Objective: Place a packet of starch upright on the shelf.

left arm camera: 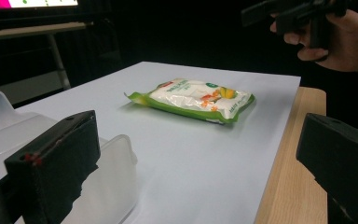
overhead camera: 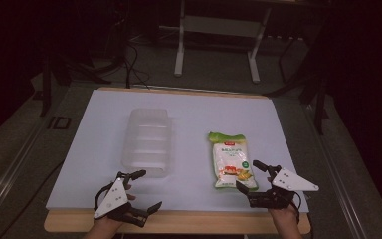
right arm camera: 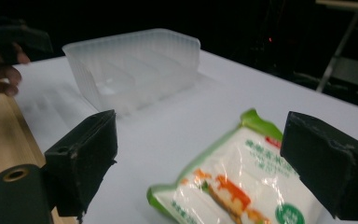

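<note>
Item one: left gripper (overhead camera: 138, 190), held in a hand at the near edge of the table (overhead camera: 189, 222), jaws spread wide and holding nothing; in the left gripper view its two black jaws stand far apart with bare white surface between them. Item two: clear plastic container (overhead camera: 147, 141), ribbed, empty, lying just ahead of the left gripper's far jaw (whether they touch cannot be told from above; in the left gripper view the container's rim sits right beside the left-hand jaw). Item three: right gripper (overhead camera: 251, 176), held in a hand at the near right of the table, jaws likewise released and wide open. Item four: food packet (overhead camera: 231, 160), white with green edges and an orange picture, lying flat on the white sheet (overhead camera: 194, 114); its near end reaches in between the right gripper's jaws, and in the right gripper view (right arm camera: 242, 186) it lies below and between them, not pinched. The container stands well beyond the right gripper, to its left side, apart from the packet.
</note>
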The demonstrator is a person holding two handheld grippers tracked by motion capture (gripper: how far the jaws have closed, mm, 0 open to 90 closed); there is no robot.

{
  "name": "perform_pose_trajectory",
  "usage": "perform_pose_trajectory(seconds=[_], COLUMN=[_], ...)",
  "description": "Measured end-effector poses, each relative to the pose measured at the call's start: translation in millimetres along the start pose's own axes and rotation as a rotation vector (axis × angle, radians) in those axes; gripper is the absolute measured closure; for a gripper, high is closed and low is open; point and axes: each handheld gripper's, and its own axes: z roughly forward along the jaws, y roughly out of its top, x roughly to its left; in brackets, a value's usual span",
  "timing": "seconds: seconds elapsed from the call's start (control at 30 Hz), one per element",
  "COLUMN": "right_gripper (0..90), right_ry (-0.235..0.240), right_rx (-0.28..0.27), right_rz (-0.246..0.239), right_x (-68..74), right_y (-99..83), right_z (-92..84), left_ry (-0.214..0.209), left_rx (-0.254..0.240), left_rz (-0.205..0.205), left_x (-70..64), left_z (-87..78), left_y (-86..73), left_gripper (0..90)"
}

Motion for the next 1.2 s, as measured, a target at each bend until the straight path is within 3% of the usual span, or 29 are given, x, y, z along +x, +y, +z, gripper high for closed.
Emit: perform_pose_trajectory(seconds=[0.17, 0.43, 0.57, 0.73, 0.9, 1.1, 1.2], right_gripper=[10.4, 9.9, 9.9, 9.9, 9.9, 10.0, 10.0], right_ry=[0.026, 0.004, -0.068, -0.091, -0.158, -0.191, -0.185], right_rx=[-0.047, -0.077, -0.084, -0.086, -0.063, -0.034, -0.032], right_rz=[0.005, -0.050, -0.046, -0.039, -0.035, -0.013, 0.009], right_x=[-2.1, -9.0, -15.7, -31.5, -48.9, -66.9, -77.5], right_y=[15.1, 38.2, 50.7, 63.1, 71.0, 72.9, 71.0], right_z=[-3.5, -3.9, 1.4, 8.5, 17.8, 33.1, 40.5], left_ry=[0.000, 0.007, 0.006, -0.001, -0.004, -0.011, -0.013], left_rx=[0.001, 0.001, 0.001, 0.003, 0.004, 0.009, 0.012], left_rz=[0.001, -0.002, -0.007, -0.013, -0.016, -0.012, -0.014], left_x=[-1.0, -1.0, -0.7, -1.1, 0.0, -0.1, 0.0], left_z=[-0.2, -0.7, -0.1, 0.4, 0.4, 0.7, 0.7], left_y=[0.3, 0.0, -0.1, -0.4, -0.5, -0.6, -0.8], left_gripper=[0.0, 0.0, 0.0, 0.0, 0.0, 0.0, 0.0])
